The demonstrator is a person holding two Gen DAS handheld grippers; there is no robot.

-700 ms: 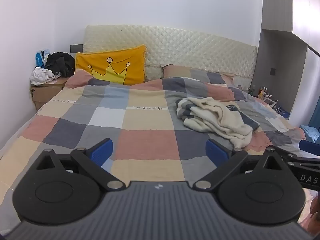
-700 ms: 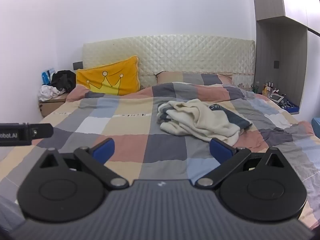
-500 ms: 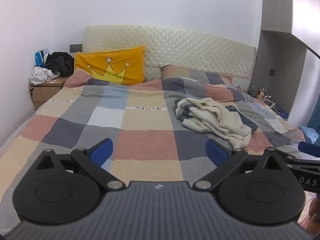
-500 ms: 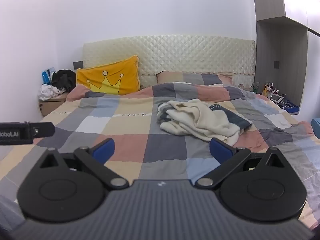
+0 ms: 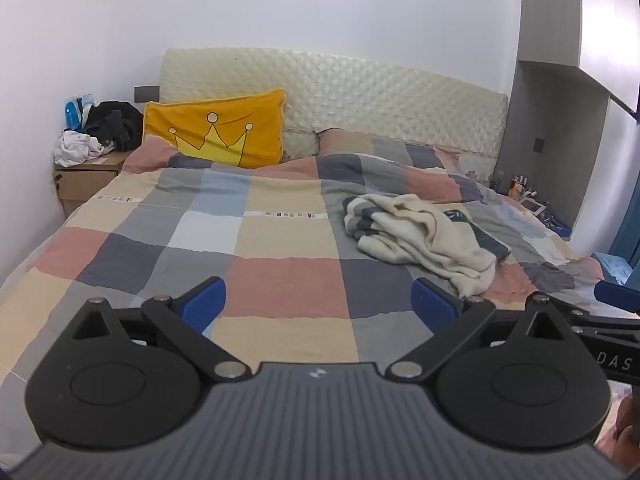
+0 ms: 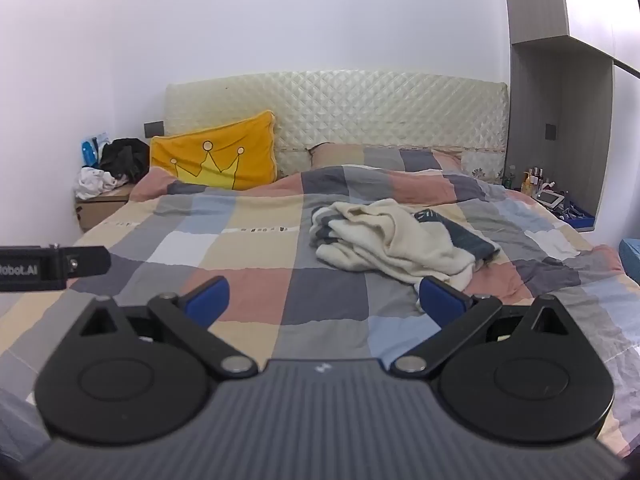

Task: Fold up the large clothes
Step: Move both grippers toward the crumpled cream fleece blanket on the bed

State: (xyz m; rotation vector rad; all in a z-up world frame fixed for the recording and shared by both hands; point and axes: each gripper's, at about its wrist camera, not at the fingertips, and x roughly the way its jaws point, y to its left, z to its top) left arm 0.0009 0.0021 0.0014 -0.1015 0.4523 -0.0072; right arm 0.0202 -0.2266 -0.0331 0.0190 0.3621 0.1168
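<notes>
One crumpled garment [image 5: 420,236] on the quilt [image 5: 280,280] — two grippers' fingers [image 5: 204,302] spread wide, empty.

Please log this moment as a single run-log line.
stage: approach | left gripper: open, empty | right gripper: open, empty | cream garment: crumpled on checked duvet, untouched

Both cams riding low at foot of bed [image 5: 280,240], looking fwd and slightly down toward headboard [image 6: 340,112]. Left wrist cam sitting further left: right gripper [image 5: 616,296] poking in at its right edge. Right wrist cam showing left gripper [image 6: 52,268] at its left edge. The 2 views sharing quilt, yellow pillow [image 5: 216,132], crumpled garment [image 6: 392,240], nightstand [image 5: 84,176]. Garment lying mid-distance, well apart from both.
</notes>
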